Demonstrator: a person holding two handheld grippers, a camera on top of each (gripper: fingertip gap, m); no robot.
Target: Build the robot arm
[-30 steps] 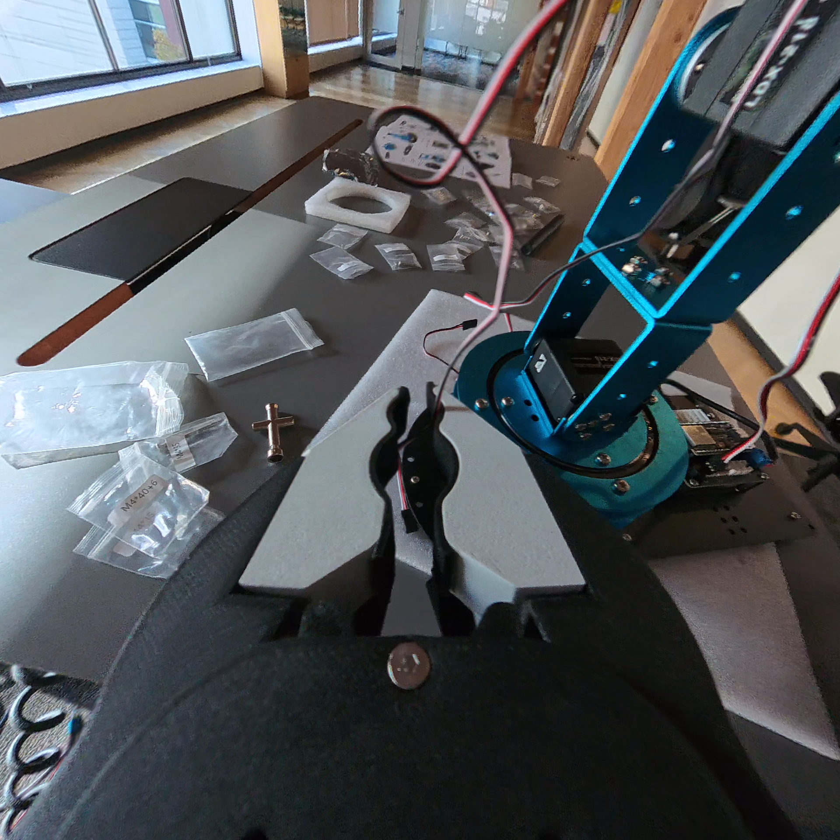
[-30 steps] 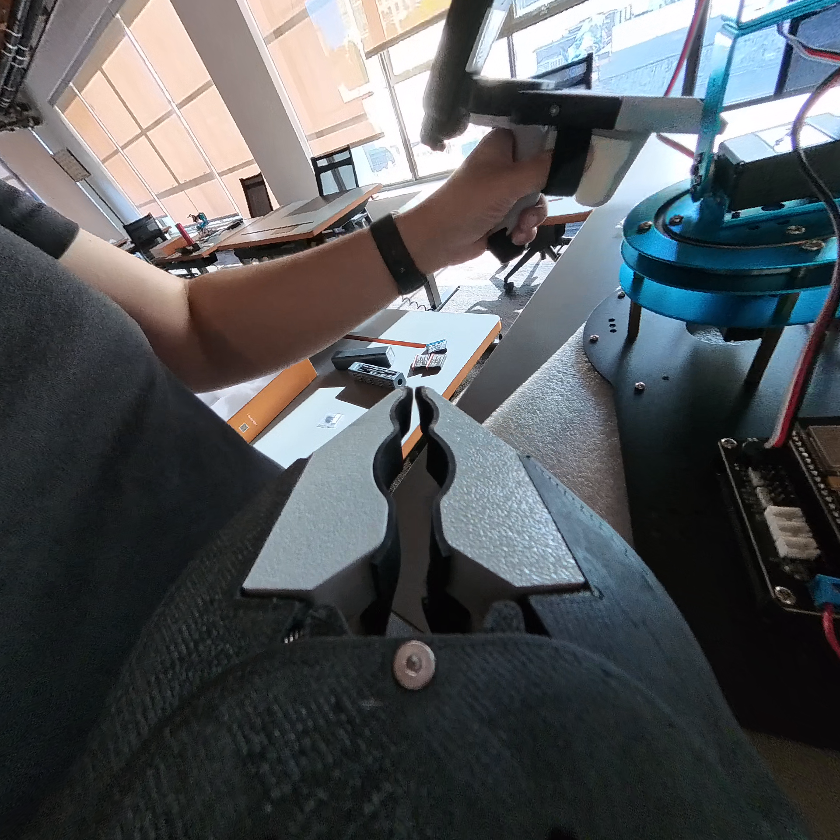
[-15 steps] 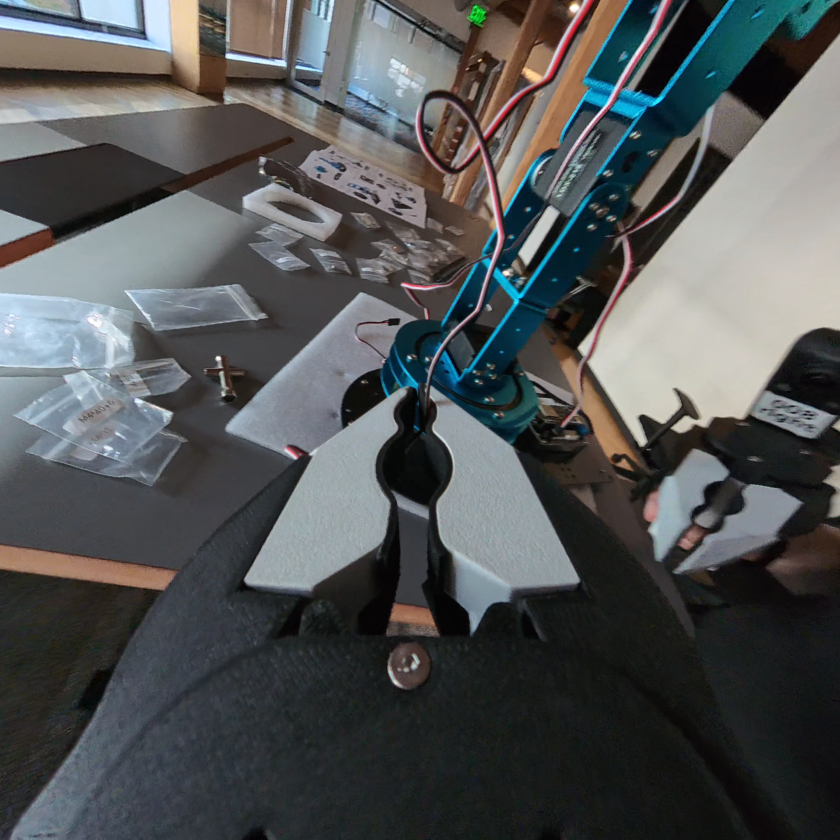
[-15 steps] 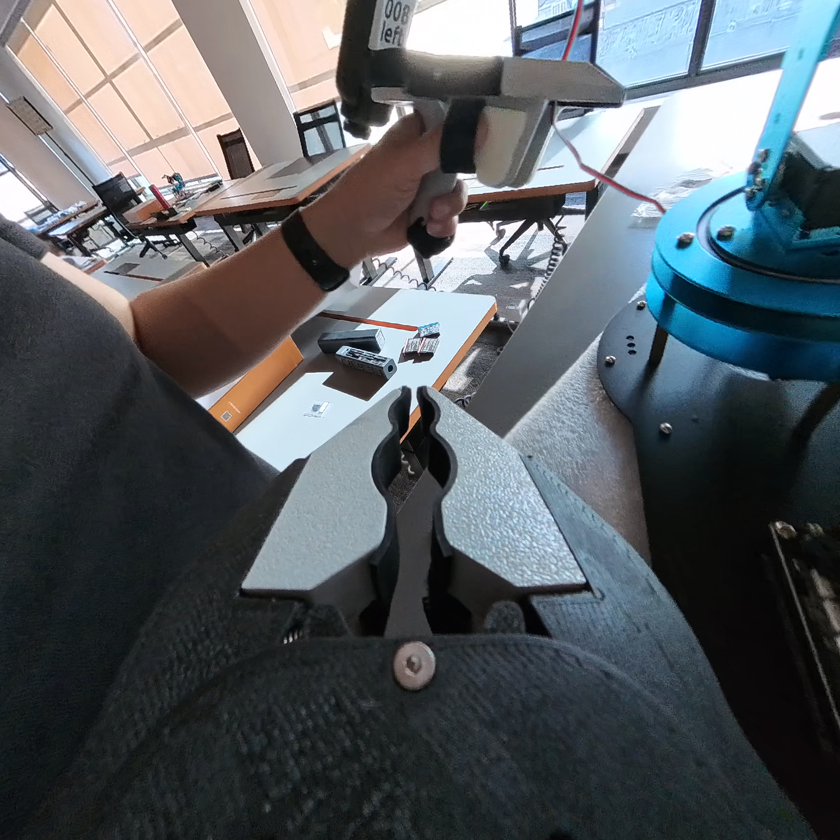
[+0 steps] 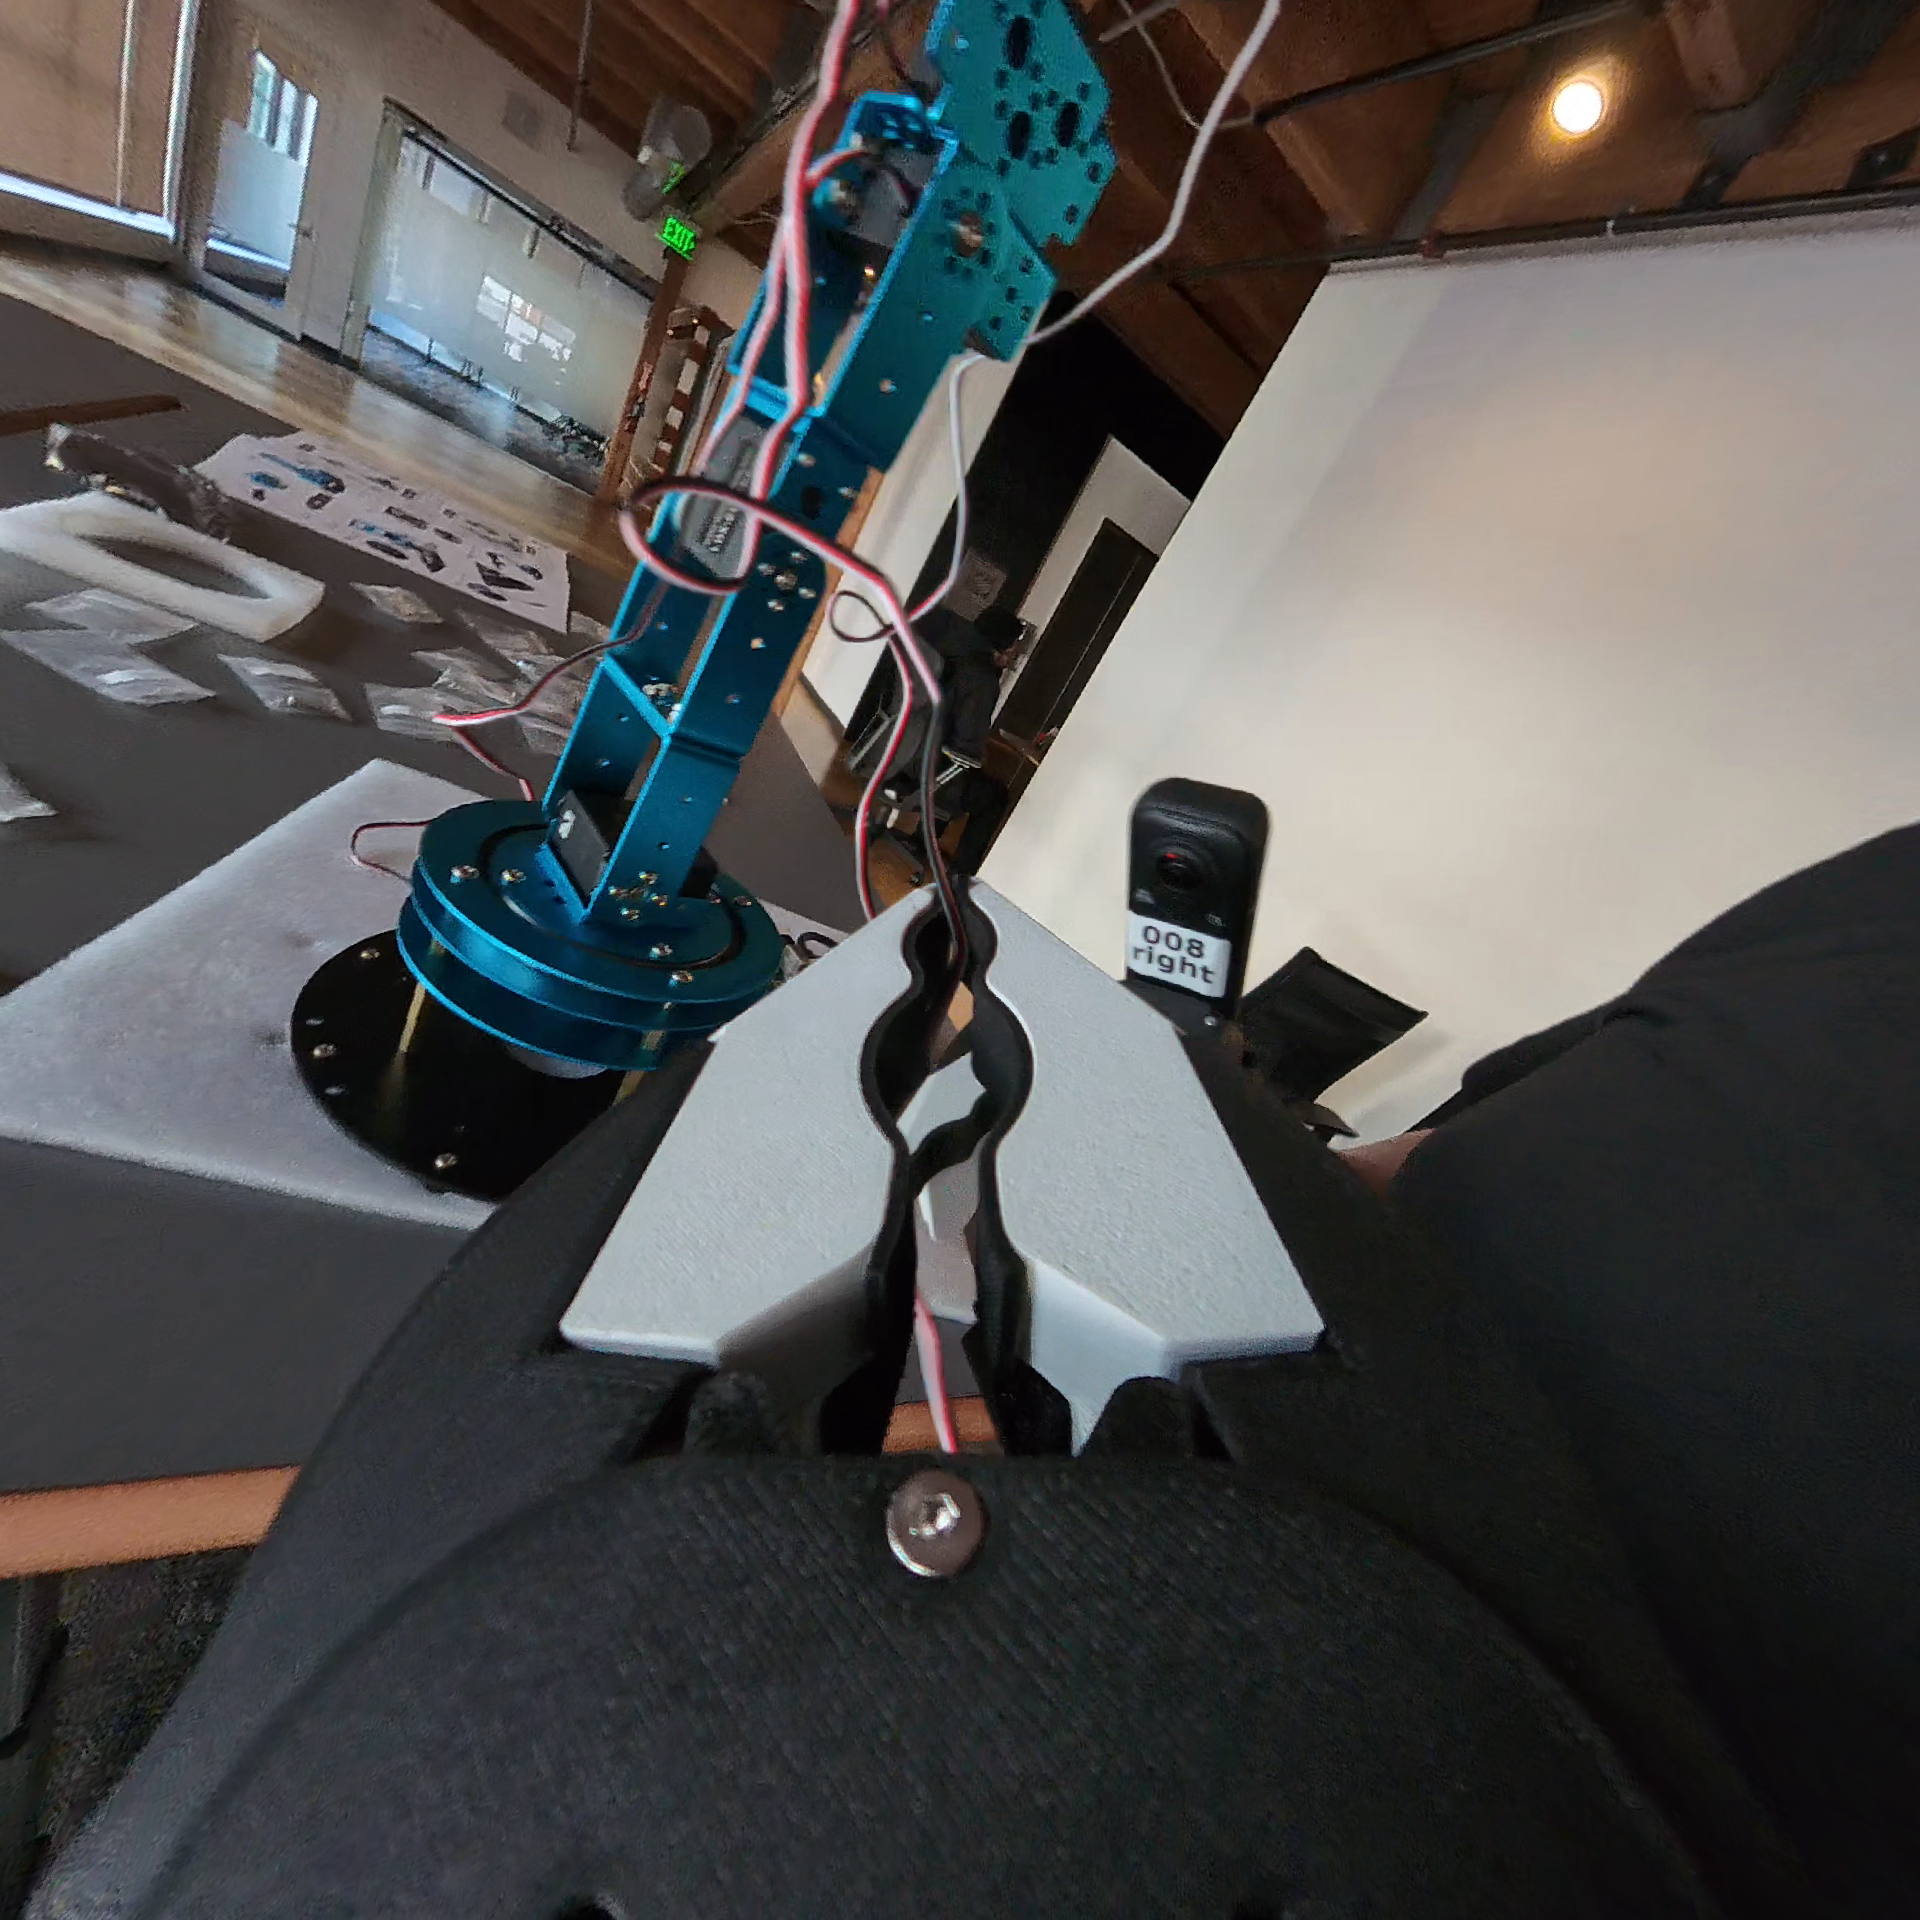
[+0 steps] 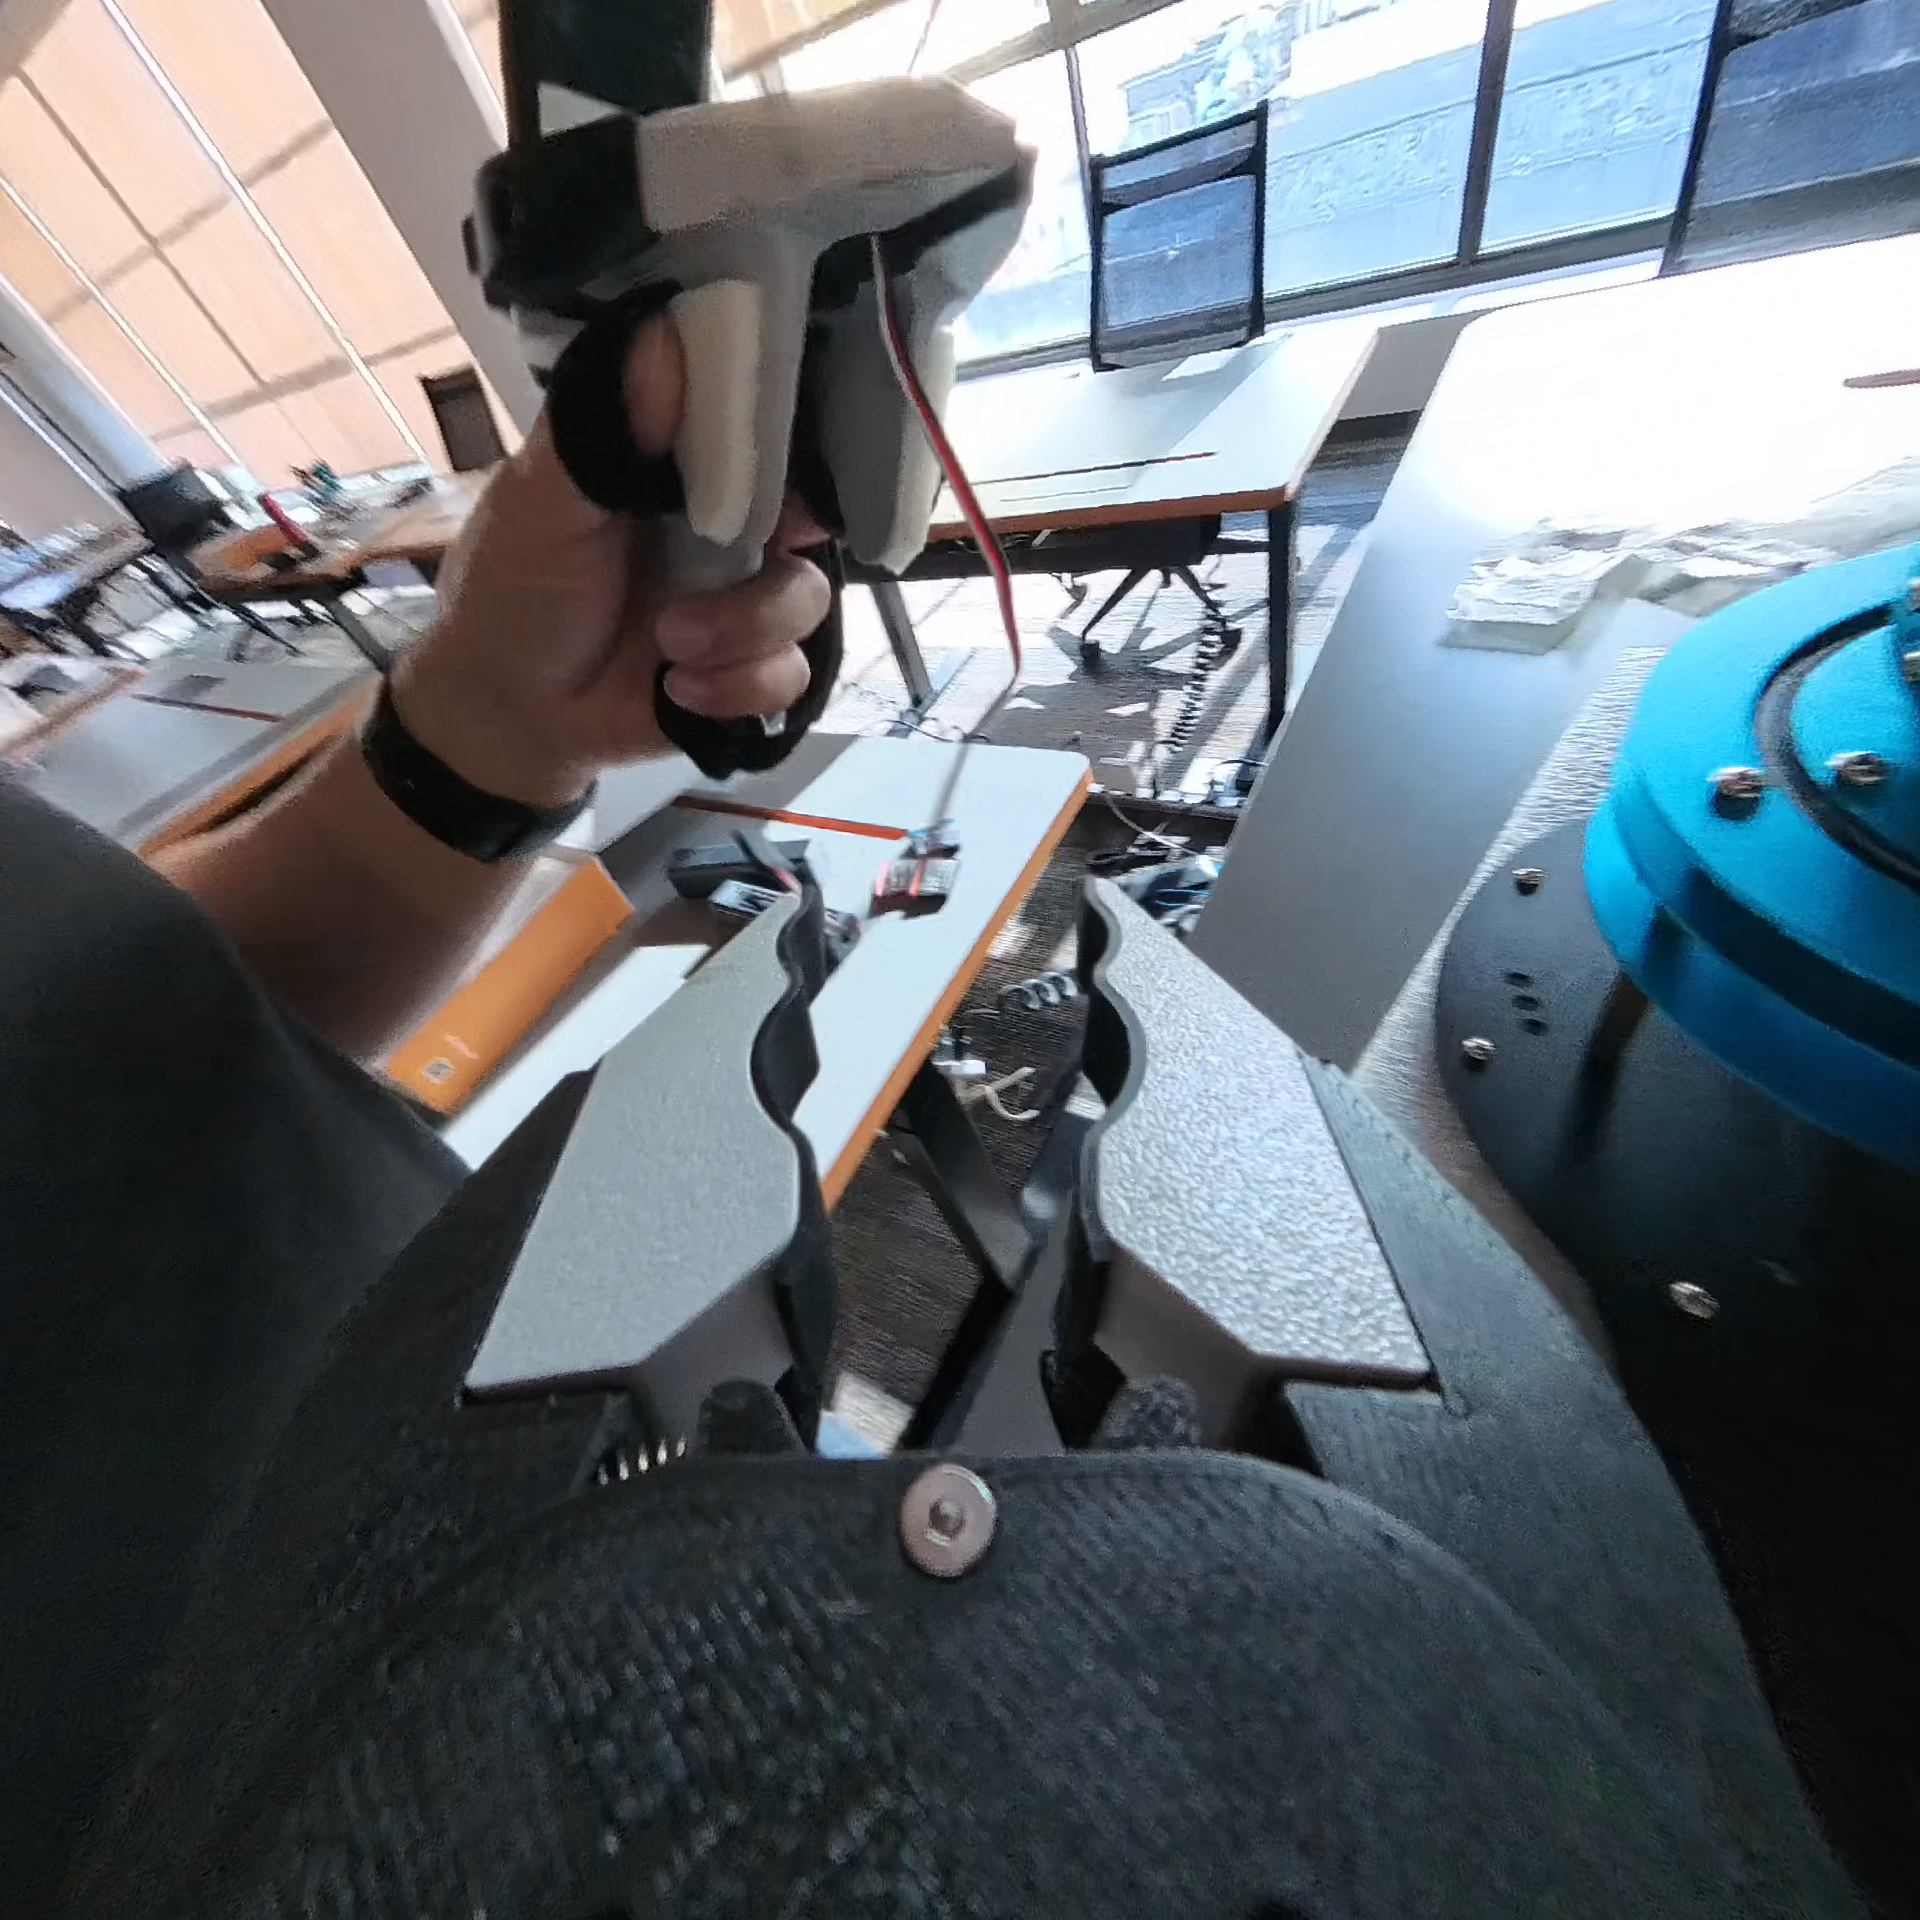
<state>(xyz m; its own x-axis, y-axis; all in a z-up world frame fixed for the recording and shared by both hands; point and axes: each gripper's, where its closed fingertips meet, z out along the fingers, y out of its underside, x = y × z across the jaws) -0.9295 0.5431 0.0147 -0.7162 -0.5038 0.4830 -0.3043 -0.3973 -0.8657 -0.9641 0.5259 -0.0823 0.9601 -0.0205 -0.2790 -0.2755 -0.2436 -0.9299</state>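
My left gripper (image 5: 951, 904) is shut on a red, white and black servo wire (image 5: 925, 748) that runs up to the blue metal robot arm (image 5: 727, 623). The arm stands on a blue turntable (image 5: 582, 956) over a black base plate (image 5: 364, 1070). In the right wrist view the left gripper (image 6: 821, 416), held by a hand, hangs above and to the left, and the wire (image 6: 971, 509) dangles from it to a connector. My right gripper (image 6: 945, 904) is open and empty, below that wire end and left of the blue turntable (image 6: 1766, 883).
The base plate rests on a white foam sheet (image 5: 156, 987) on a dark table. Small plastic bags (image 5: 281, 696), a white foam ring (image 5: 156, 561) and a printed sheet (image 5: 395, 520) lie farther back. Desks (image 6: 1039, 790) and a chair (image 6: 1174, 249) stand beyond the table edge. The left gripper's tips are roughly 10 cm from the right gripper's. The left gripper is farther from the black base plate (image 5: 364, 1070), some 20 cm, than the right, some 15 cm.
My left gripper has pulled back from the blue arm and tilted upward, still holding the wire. My right gripper has gone from shut to open.
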